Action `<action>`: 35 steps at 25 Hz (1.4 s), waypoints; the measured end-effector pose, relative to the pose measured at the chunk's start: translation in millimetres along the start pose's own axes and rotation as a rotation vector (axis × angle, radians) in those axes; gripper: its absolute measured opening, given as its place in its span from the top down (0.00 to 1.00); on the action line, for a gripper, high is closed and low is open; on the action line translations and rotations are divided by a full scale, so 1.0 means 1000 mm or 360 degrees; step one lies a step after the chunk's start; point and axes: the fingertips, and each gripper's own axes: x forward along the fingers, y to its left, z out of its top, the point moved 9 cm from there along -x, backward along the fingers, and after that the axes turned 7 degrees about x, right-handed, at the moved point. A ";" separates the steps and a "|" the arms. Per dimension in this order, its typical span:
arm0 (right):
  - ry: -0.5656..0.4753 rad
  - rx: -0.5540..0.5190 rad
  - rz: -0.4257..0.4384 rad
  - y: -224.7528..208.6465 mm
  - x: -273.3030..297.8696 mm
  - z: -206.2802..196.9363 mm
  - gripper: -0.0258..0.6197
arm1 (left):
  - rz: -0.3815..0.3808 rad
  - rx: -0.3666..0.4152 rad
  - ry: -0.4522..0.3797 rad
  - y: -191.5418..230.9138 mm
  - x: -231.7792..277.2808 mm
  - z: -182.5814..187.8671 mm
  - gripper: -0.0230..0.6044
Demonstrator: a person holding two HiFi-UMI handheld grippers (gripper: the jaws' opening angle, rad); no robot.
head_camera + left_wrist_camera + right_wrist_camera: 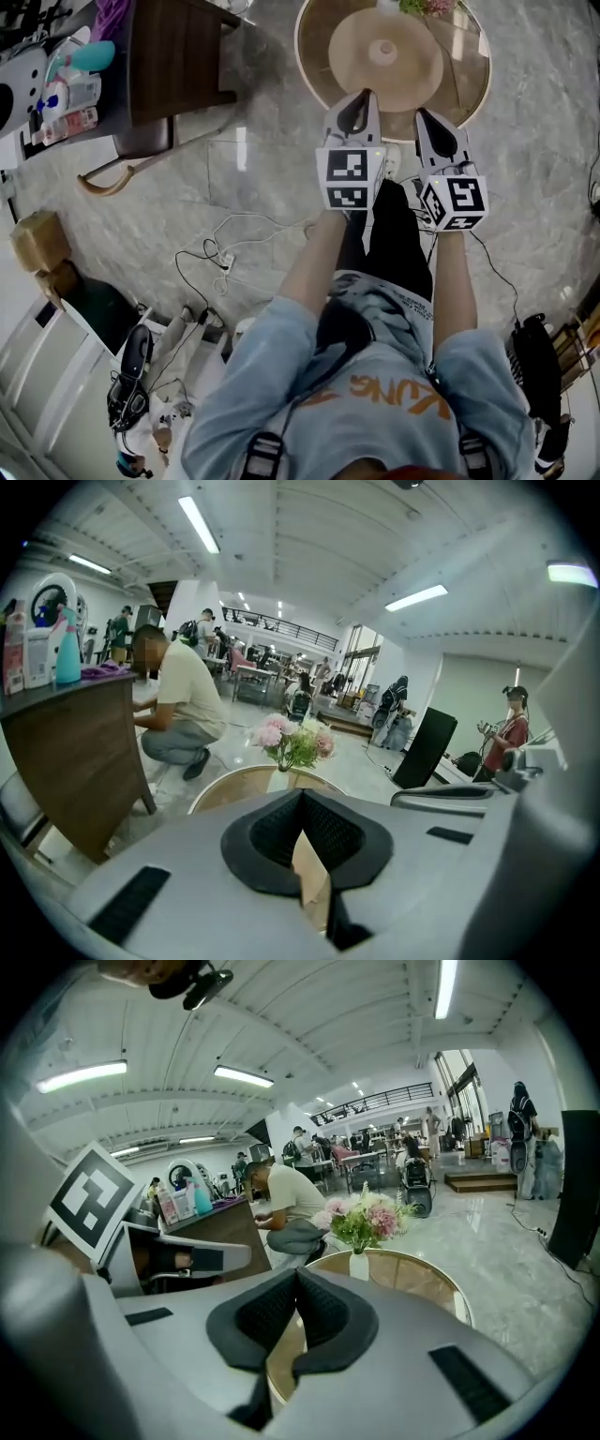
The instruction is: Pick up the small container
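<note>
No small container can be picked out for certain. Several bottles (66, 98) stand on the dark desk (178, 56) at the far left. My left gripper (367, 96) and right gripper (422, 114) are held side by side over the near rim of a round glass-topped table (473, 89). In the left gripper view the left gripper (302, 797) has its dark pads closed together with nothing between them. The right gripper (296, 1274) is shut and empty as well. Both point at a white vase of pink flowers (291, 747), (361, 1222) on the table's far side.
Cables (225, 253) and a power strip lie on the marble floor left of my legs. A person (183, 705) crouches by the desk (66, 742). A black panel (422, 747) and another person (511, 733) stand beyond the table.
</note>
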 end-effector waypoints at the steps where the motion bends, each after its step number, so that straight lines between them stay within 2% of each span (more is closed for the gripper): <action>1: 0.0013 0.0011 0.0018 0.001 0.005 -0.009 0.94 | 0.0003 -0.0018 0.0017 0.003 0.002 -0.010 0.93; 5: 0.0047 -0.0003 0.0041 -0.014 0.045 -0.038 0.94 | 0.0014 -0.0129 -0.0011 0.021 0.035 -0.036 0.93; 11: 0.0098 0.0050 0.0025 -0.032 0.074 -0.092 0.94 | 0.0006 -0.0124 0.0057 0.034 0.067 -0.086 0.93; 20: 0.0089 0.0025 0.0035 -0.057 0.116 -0.126 0.92 | 0.0011 -0.0132 0.0086 0.046 0.106 -0.127 0.93; 26: 0.0120 0.0026 0.0058 -0.067 0.145 -0.135 0.82 | -0.0004 -0.0121 0.0112 0.047 0.116 -0.131 0.93; 29: 0.0212 -0.0002 0.0121 -0.070 0.167 -0.142 0.72 | -0.0002 -0.0125 0.0124 0.050 0.123 -0.132 0.93; 31: 0.0242 -0.0026 0.0135 -0.072 0.177 -0.145 0.70 | 0.0006 -0.0140 0.0138 0.051 0.125 -0.134 0.93; 35: 0.0211 -0.0050 0.0058 -0.086 0.196 -0.145 0.69 | 0.0017 -0.0163 0.0177 0.055 0.132 -0.142 0.93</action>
